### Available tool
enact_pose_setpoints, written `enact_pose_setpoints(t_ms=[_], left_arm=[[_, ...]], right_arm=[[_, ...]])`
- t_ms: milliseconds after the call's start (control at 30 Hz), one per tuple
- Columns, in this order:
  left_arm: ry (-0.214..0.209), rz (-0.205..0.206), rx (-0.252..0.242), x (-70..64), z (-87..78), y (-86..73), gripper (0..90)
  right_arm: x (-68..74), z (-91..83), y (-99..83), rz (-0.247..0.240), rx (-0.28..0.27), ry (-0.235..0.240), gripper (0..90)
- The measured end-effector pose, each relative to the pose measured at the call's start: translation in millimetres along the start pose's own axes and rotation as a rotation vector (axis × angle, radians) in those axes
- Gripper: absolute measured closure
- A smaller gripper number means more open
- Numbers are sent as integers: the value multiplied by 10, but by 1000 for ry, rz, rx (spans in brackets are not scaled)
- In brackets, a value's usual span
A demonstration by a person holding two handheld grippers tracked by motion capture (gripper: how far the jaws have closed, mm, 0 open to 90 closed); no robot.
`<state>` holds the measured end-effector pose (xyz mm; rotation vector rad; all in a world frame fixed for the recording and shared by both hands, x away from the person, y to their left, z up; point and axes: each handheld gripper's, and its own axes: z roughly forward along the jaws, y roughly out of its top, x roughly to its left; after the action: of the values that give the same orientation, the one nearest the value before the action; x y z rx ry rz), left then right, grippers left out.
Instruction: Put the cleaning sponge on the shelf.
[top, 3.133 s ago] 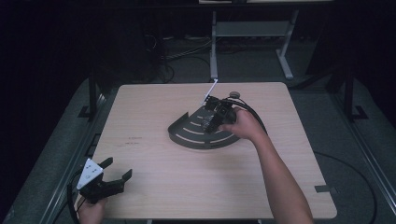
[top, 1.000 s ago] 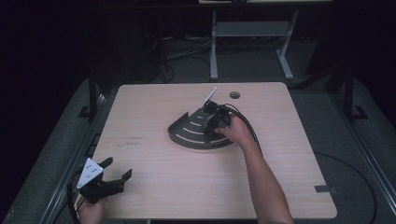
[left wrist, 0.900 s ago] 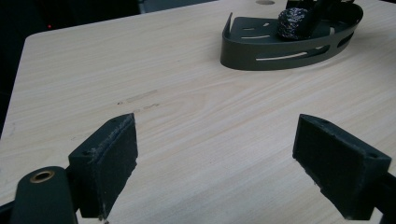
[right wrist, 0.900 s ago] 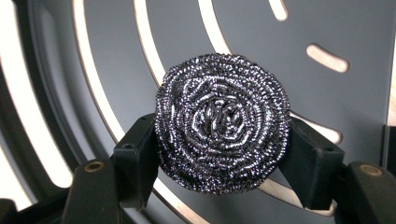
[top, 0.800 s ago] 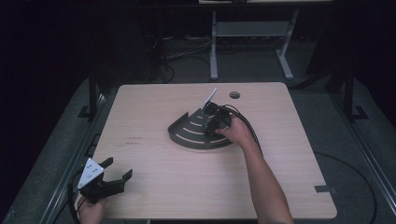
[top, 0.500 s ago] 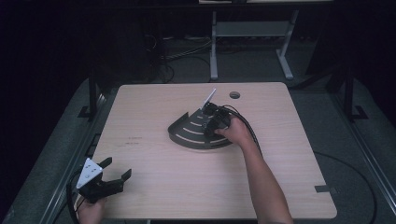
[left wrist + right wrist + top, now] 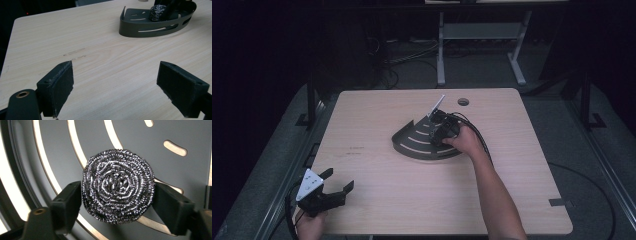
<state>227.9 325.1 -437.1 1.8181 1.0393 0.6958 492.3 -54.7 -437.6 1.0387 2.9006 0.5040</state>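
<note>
Over the last seconds the right gripper (image 7: 438, 131) has drawn in from the far right edge of the dark slotted tray (image 7: 412, 145) and settled lower over its floor, which suggests the steel wool scourer (image 7: 118, 185) is being set down in the tray rather than carried off. In the right gripper view the jaws press both sides of the scourer, gripping it just above the slotted tray floor (image 7: 175, 135); whether it already rests on the floor I cannot tell. The right forearm reaches diagonally across the bench (image 7: 377, 120), hand tipped downward over the tray. The left gripper (image 7: 333, 192) has stayed parked at the near left corner, jaws spread wide and empty, pointed toward the tray.
</note>
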Motion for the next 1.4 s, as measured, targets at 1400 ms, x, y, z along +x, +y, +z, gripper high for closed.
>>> enact_pose_setpoints(t_ms=[1400], left_arm=[[-15, 13, 14, -9, 6, -8, 132]], right_arm=[[17, -464, -227, 25, -99, 6, 178]])
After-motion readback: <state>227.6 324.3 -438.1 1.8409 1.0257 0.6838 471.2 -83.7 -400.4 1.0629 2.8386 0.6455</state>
